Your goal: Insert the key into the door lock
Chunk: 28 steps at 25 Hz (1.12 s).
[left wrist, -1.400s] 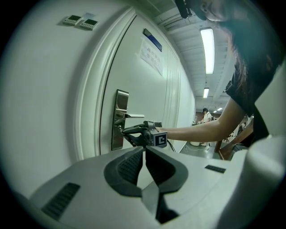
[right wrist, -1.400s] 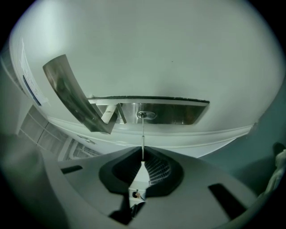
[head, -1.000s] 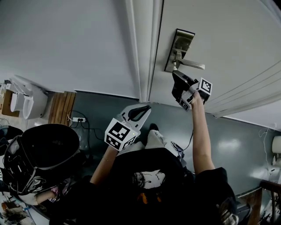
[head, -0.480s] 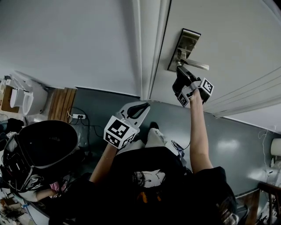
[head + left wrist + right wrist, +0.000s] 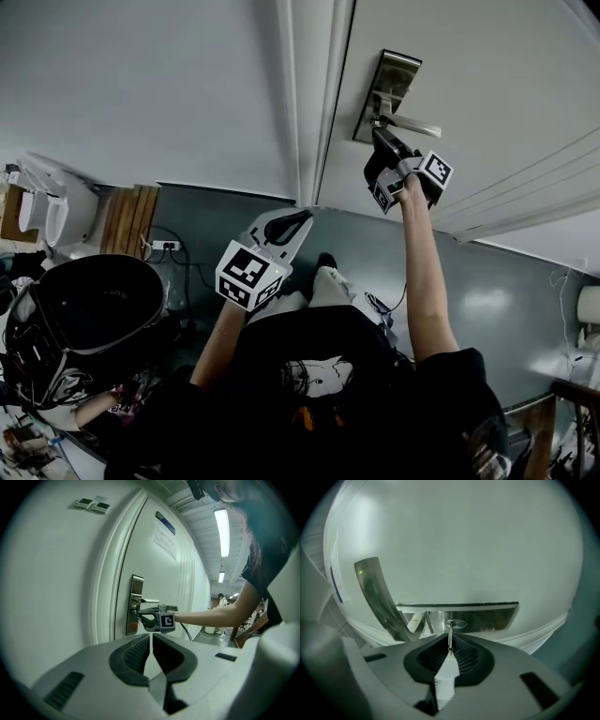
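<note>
The steel lock plate (image 5: 387, 86) with its lever handle (image 5: 415, 126) sits on the white door (image 5: 487, 84). My right gripper (image 5: 379, 137) is pressed up to the plate just under the lever, shut on a thin metal key (image 5: 450, 638). In the right gripper view (image 5: 450, 645) the key's tip meets the oval keyhole (image 5: 456, 623) in the lock plate (image 5: 487, 619); how deep it sits is hidden. My left gripper (image 5: 284, 228) hangs lower, away from the door, shut on nothing (image 5: 151, 641). From there I see the right gripper (image 5: 157, 618) at the lock plate (image 5: 136, 603).
The door frame (image 5: 311, 103) and a white wall (image 5: 141, 84) lie left of the lock. A paper notice (image 5: 165, 541) hangs on the door. Wooden board (image 5: 131, 223), power strip (image 5: 167, 245) and a black round object (image 5: 89, 319) stand at lower left. A corridor with people opens at right (image 5: 220, 602).
My right gripper has risen from below the lever handle up to the lock plate, carrying the key to the keyhole. The left gripper has stayed low and shut.
</note>
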Each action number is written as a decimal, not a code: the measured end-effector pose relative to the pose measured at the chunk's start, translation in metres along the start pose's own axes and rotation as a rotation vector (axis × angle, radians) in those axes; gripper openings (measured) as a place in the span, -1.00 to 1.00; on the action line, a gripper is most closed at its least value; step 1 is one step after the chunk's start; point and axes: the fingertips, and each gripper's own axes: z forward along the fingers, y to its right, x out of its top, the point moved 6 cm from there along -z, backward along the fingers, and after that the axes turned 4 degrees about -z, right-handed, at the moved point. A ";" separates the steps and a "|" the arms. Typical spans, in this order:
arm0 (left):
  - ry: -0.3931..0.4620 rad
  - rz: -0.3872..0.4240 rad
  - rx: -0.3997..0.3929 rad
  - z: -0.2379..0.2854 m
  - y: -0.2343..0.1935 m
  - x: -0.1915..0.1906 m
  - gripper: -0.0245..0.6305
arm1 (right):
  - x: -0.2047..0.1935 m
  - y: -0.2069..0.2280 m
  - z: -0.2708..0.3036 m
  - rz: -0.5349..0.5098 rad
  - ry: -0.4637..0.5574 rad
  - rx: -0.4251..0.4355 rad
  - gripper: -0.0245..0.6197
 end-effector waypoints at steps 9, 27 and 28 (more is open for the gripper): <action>-0.003 -0.008 0.019 -0.009 0.007 -0.002 -0.85 | -0.018 -0.010 -0.024 -0.179 -0.036 -0.074 -0.80; -0.031 -0.065 -0.032 -0.050 0.038 -0.042 -0.85 | -0.158 -0.011 -0.163 -0.464 -0.184 -0.229 -0.80; -0.035 -0.071 -0.034 -0.051 0.040 -0.045 -0.85 | -0.162 -0.009 -0.170 -0.457 -0.187 -0.238 -0.80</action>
